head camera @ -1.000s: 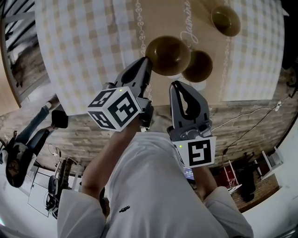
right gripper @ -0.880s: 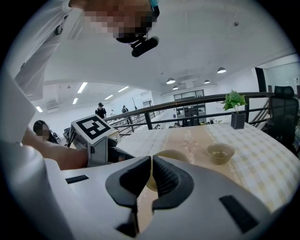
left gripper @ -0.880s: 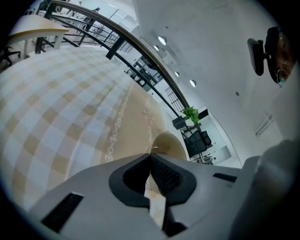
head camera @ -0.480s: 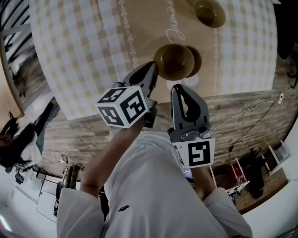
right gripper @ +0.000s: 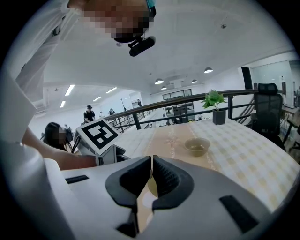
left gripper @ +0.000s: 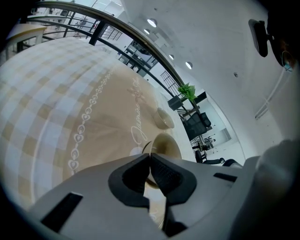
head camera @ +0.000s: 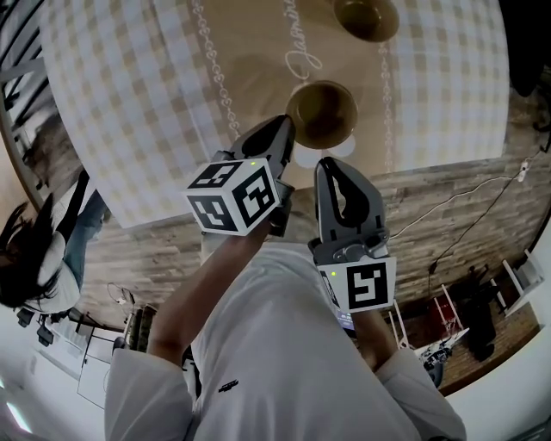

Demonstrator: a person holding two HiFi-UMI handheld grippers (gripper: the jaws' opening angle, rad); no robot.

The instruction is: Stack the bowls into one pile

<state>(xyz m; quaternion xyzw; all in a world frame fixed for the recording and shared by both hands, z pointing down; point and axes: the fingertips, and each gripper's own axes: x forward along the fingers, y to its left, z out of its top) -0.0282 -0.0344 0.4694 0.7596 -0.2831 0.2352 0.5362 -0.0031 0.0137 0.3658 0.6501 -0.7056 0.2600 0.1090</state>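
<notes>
An olive-gold bowl (head camera: 321, 112) hangs over the tan runner near the table's front edge, with my left gripper (head camera: 287, 129) shut on its left rim. In the left gripper view the rim (left gripper: 151, 149) runs in between the closed pads. This bowl covers the second bowl, which is hidden beneath it. Another bowl (head camera: 366, 15) sits farther back on the runner and also shows as a far bowl (right gripper: 197, 146) in the right gripper view. My right gripper (head camera: 327, 164) is just in front of the held bowl, shut with nothing in it.
The round table carries a beige-and-white checked cloth (head camera: 146, 95) with a tan runner (head camera: 258, 60). Its front edge lies just ahead of the grippers, over a wood floor. A person (head camera: 34, 258) stands at the left. A potted plant (right gripper: 214, 105) is at the far rail.
My left gripper has carried the bowl to the right until it covers the second bowl that stood beside it. The right gripper has shifted a little with it and stays shut.
</notes>
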